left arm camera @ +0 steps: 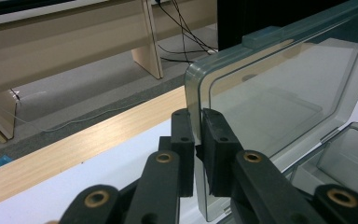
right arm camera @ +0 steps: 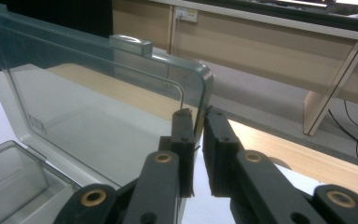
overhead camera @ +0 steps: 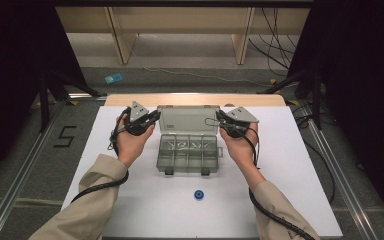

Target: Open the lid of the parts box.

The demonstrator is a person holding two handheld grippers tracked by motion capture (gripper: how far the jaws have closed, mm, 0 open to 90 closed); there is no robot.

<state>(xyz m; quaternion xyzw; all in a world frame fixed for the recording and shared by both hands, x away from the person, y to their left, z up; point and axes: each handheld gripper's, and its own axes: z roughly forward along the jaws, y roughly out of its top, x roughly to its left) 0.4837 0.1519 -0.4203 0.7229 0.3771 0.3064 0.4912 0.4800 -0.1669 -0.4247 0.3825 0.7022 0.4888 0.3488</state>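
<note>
**Lid pinched at both side edges, box standing open**

Nearest the person: a small blue disc (overhead camera: 198,194) lies alone on the white table (overhead camera: 290,200), well clear of the work.

Mid-table: the clear compartment box (overhead camera: 187,153), tray flat, two latches facing the person. A few small parts sit in the far row of cells; too small to make out.

Behind the tray: the lid (overhead camera: 188,120) stands raised, about upright on its rear hinge. Left gripper (overhead camera: 153,117) is clenched on the lid's left edge; the left gripper view shows the two pads straddling the clear wall (left arm camera: 279,88) near its upper corner. Right gripper (overhead camera: 219,117) grips the right edge the same way, pads on either side of the plastic (right arm camera: 98,116).

Judgement: the step is swinging the lid. To do it well, move both hands together along the hinge's arc, same pace, so the lid does not twist. Keep the pinch shallow and firm; the plastic looks slick. The tray is unheld and could slide or tip, so go slow.

Beyond: wooden table edge, floor, cables.
</note>
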